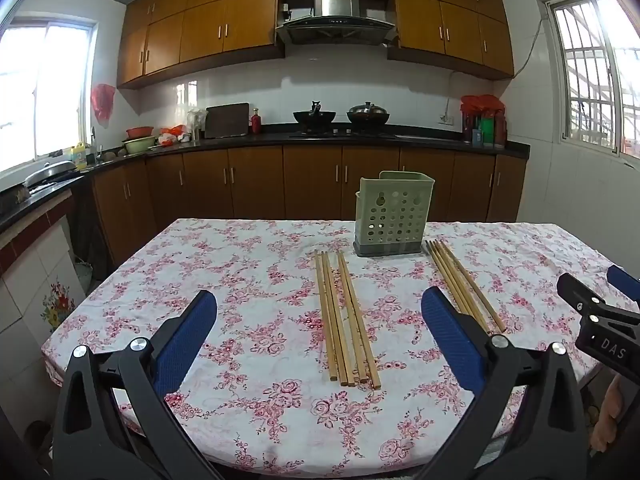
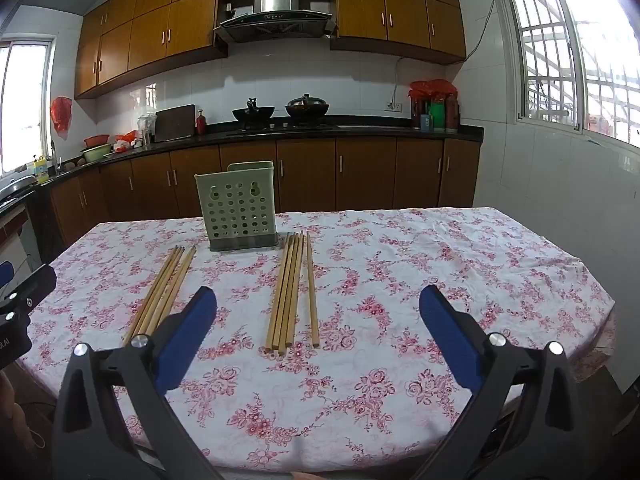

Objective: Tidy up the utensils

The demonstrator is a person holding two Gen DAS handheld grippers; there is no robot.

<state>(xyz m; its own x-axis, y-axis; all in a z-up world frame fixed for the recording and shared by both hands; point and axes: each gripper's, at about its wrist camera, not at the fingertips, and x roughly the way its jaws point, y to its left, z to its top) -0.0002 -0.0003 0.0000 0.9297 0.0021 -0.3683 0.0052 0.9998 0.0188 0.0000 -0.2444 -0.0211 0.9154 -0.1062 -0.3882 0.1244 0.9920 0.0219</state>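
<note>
**Nothing sorted yet: both bundles of chopsticks on the table, holder empty as far as visible**

Progress: task looks unstarted. The green holder [image 1: 393,214] stands upright at the far middle of the table [image 1: 240,248], on the floral cloth. No chopsticks show above its rim; the inside is not visible. All chopsticks lie flat on the cloth in two bundles, so everything is left to do.

Left bundle [image 1: 347,316]: lies near-to-far, its far ends just left of the holder's base, its near ends toward the near edge. It sits ahead of the left gripper [image 1: 319,322], roughly between the two spread fingers but farther out, not touched.

Right bundle [image 2: 291,292]: far ends just right of the holder's base, one stick slightly apart on its right side. It lies ahead of the right gripper [image 2: 318,316], a little left of centre, apart from the pads.

Both grippers: jaws spread wide, released, nothing grasped, hovering over the near part of the table and tilted down. Each gripper's tip shows at the edge of the other's view.

Judgement: next is closing on a bundle.
</note>
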